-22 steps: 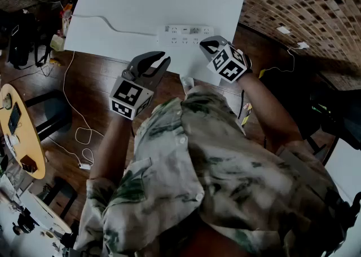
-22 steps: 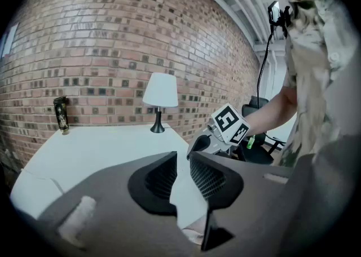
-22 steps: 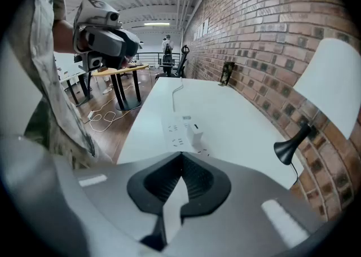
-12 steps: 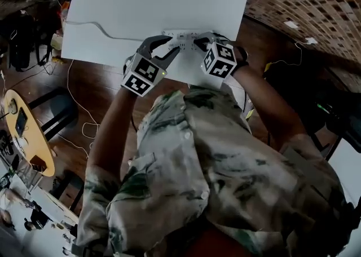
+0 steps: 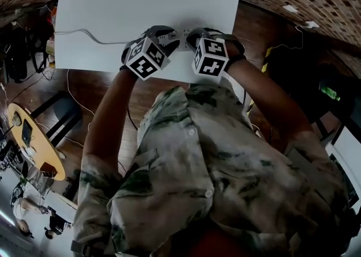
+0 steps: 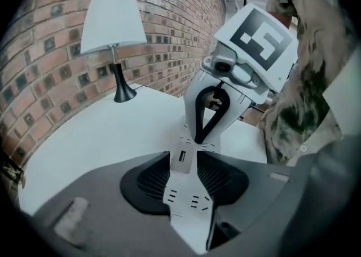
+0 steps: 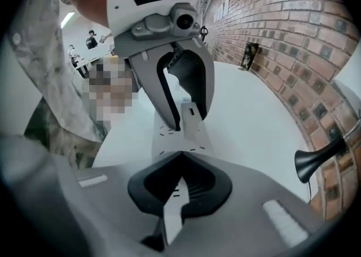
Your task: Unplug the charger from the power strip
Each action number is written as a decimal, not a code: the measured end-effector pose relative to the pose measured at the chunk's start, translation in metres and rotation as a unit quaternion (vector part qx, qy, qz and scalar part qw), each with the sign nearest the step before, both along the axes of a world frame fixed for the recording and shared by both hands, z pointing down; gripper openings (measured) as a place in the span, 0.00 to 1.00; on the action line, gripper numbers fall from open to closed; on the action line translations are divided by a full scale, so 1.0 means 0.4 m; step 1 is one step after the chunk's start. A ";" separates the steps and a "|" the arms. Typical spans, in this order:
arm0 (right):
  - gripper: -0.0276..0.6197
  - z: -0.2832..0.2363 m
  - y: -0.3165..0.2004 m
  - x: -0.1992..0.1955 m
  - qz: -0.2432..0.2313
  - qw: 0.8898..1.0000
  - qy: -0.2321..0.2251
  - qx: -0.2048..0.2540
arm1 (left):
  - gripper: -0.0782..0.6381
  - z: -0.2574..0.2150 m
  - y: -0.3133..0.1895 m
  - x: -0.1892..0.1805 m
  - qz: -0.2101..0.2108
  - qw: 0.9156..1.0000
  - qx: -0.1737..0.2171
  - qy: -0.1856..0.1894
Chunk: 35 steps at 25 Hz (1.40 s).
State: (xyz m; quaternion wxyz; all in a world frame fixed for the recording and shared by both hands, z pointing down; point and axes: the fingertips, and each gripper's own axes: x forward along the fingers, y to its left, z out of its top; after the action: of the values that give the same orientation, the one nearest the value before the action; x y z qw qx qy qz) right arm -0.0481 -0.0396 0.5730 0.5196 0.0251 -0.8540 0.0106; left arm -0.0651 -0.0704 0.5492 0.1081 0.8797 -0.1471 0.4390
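The white table (image 5: 141,2) carries the power strip (image 5: 181,34) near its 6 o'clock edge. The strip's cord (image 5: 84,32) runs off toward 9 o'clock.

The left gripper (image 6: 182,167) works at the strip's 9 o'clock end. Both pads pinch the white charger (image 6: 181,159), which sits plugged into the strip with its USB slot facing up.

The right gripper (image 7: 179,188) is at the 3 o'clock end. Its jaws are pressed together, with the tips resting on the strip's top face.

A lamp (image 6: 113,25) stands on the table's far side, toward 1 o'clock.
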 end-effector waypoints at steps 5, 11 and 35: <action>0.04 0.005 0.000 0.000 -0.017 1.000 0.019 -0.004 | 0.28 0.019 -0.001 0.007 0.038 0.999 0.008 -0.026; 0.04 0.013 0.005 0.002 -0.027 0.998 0.047 -0.013 | 0.26 0.016 0.004 0.010 0.083 0.996 0.014 -0.044; 0.05 0.021 0.000 0.000 -0.026 0.998 0.058 0.017 | 0.26 -0.329 -0.112 -0.174 -0.095 0.991 0.063 0.073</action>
State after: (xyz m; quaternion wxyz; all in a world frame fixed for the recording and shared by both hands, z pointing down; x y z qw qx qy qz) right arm -0.0480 -0.0394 0.5812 0.5675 0.0126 -0.8231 -0.0186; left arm -0.1349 -0.1151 0.4178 0.1046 0.8966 -0.2492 0.3508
